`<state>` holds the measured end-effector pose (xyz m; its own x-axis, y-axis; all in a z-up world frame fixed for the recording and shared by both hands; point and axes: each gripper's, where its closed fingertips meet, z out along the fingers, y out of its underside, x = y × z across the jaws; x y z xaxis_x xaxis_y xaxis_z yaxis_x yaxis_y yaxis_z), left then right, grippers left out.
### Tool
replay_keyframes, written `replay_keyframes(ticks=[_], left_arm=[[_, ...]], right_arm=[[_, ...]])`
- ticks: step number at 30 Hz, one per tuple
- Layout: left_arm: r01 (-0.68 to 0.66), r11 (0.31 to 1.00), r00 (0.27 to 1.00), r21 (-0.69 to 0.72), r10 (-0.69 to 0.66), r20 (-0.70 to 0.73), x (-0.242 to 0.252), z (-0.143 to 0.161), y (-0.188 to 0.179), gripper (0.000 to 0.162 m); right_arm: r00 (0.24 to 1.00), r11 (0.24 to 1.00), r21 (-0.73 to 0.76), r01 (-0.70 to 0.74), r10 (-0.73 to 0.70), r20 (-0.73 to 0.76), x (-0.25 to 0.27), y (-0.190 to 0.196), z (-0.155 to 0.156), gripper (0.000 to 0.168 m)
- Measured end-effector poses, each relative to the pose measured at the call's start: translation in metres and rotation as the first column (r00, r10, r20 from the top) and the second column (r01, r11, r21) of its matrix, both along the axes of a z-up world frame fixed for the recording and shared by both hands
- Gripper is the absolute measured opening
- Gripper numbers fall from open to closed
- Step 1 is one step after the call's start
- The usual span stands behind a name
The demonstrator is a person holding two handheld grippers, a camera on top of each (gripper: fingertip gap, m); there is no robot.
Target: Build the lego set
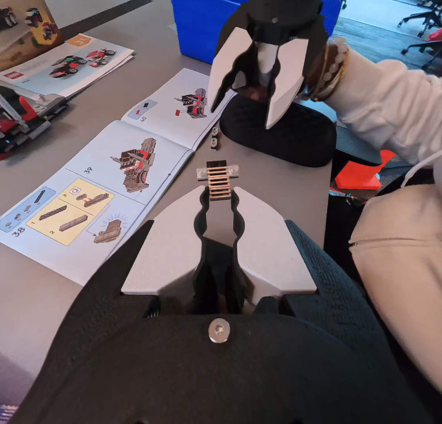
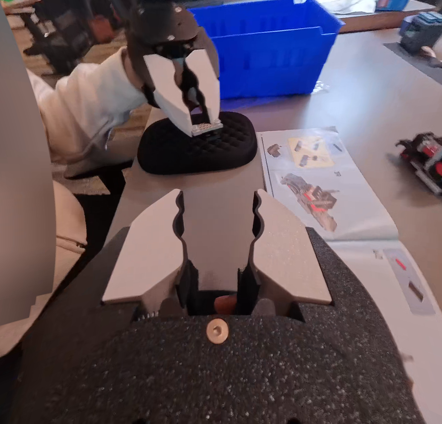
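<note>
My left gripper [image 1: 220, 193] is shut on a small lego sub-assembly [image 1: 217, 176]: a tan grille tile on a grey plate with two clear round studs and a black piece behind. It holds it above the grey table. In the right wrist view the left gripper [image 2: 205, 128] holds this piece [image 2: 203, 126] just over a black pad [image 2: 167, 154]. My right gripper [image 2: 218, 193] is open and empty above bare table; in the left wrist view it [image 1: 241, 118] hangs over the pad. A partly built red, black and grey model [image 1: 16, 118] [image 2: 425, 156] lies off to the side.
An open instruction booklet [image 1: 107, 185] [image 2: 323, 185] lies beside the grippers. Two small dark pieces [image 1: 214, 137] sit by its edge. A blue bin [image 1: 198, 22] [image 2: 267, 53] stands behind the pad. Closed booklets [image 1: 67, 67] and the set's box [image 1: 21, 17] are far left. Left tips to right tips: about 9 centimeters.
</note>
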<state>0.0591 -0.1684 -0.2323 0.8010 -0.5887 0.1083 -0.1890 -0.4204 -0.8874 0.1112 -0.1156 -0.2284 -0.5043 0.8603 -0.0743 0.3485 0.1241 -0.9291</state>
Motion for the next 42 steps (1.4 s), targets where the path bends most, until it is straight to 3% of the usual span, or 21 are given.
replay_keyframes(ticks=[4,9,15,22,30,35,38,42], left_arm=[[0.080,0.997,0.997,0.012,-0.080,0.007,0.003,-0.003,0.011,0.017],[0.200,0.978,0.980,0.055,-0.201,0.004,0.018,-0.010,0.018,0.018],[0.181,0.982,0.983,0.059,-0.181,-0.004,0.016,-0.017,0.021,0.017],[0.201,0.975,0.979,0.092,-0.202,0.003,0.017,-0.015,0.017,0.017],[0.213,0.974,0.977,0.075,-0.212,-0.023,0.019,-0.020,0.017,0.018],[0.207,0.975,0.978,0.078,-0.207,-0.013,0.018,-0.019,0.017,0.018],[0.206,0.976,0.978,0.071,-0.205,-0.031,0.019,-0.021,0.017,0.018],[0.211,0.976,0.977,0.060,-0.208,-0.048,0.020,-0.024,0.017,0.017]], right_arm=[[0.990,0.990,0.014,-0.138,0.138,-0.001,-0.017,-0.004,-0.003,0.050],[0.970,0.973,-0.049,-0.228,0.222,-0.104,-0.030,-0.008,0.004,0.042],[0.970,0.975,0.054,-0.214,0.218,-0.111,-0.034,-0.013,-0.007,0.038],[0.967,0.967,0.033,-0.253,0.254,-0.012,-0.035,-0.017,-0.020,0.039],[0.959,0.959,0.057,-0.279,0.281,-0.040,-0.031,-0.021,-0.018,0.025],[0.954,0.950,0.085,-0.301,0.301,0.011,-0.030,-0.025,-0.027,0.035],[0.949,0.942,0.113,-0.315,0.314,0.025,-0.029,-0.028,-0.030,0.020],[0.953,0.946,0.120,-0.300,0.302,0.006,-0.029,-0.026,-0.029,0.014]])
